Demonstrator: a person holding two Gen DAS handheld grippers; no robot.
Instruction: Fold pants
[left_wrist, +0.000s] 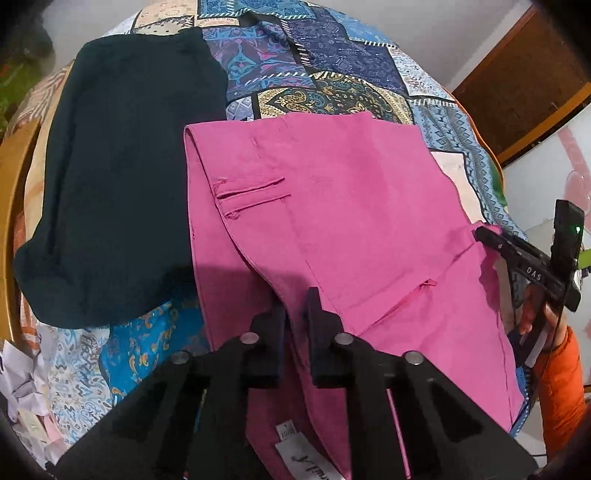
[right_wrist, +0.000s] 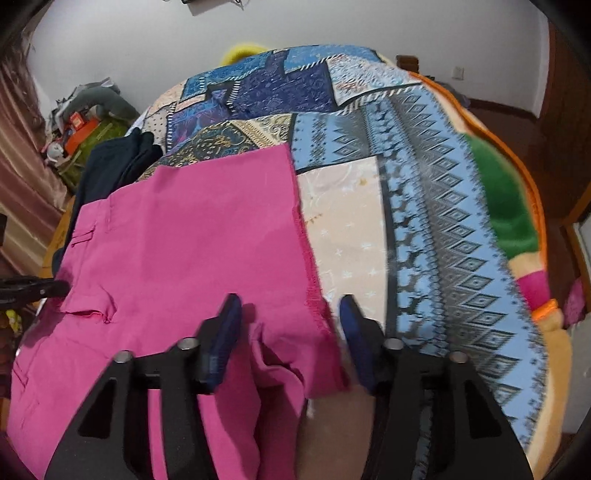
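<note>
Pink pants (left_wrist: 332, 221) lie folded on a patterned bedspread (left_wrist: 332, 74); they also show in the right wrist view (right_wrist: 184, 240). My left gripper (left_wrist: 295, 306) is shut on the pink fabric near the waistband, with a white label (left_wrist: 295, 450) below it. My right gripper (right_wrist: 290, 317) is open, its blue-padded fingers (right_wrist: 229, 325) straddling the frayed hem corner of the pants without pinching it. The right gripper also shows at the right edge of the left wrist view (left_wrist: 487, 236), at the pants' side edge.
A dark folded garment (left_wrist: 122, 177) lies left of the pants, also in the right wrist view (right_wrist: 110, 166). The bedspread (right_wrist: 424, 221) stretches right. A wooden bed frame (left_wrist: 11, 184) runs along the left. Clutter (right_wrist: 81, 122) sits by the wall.
</note>
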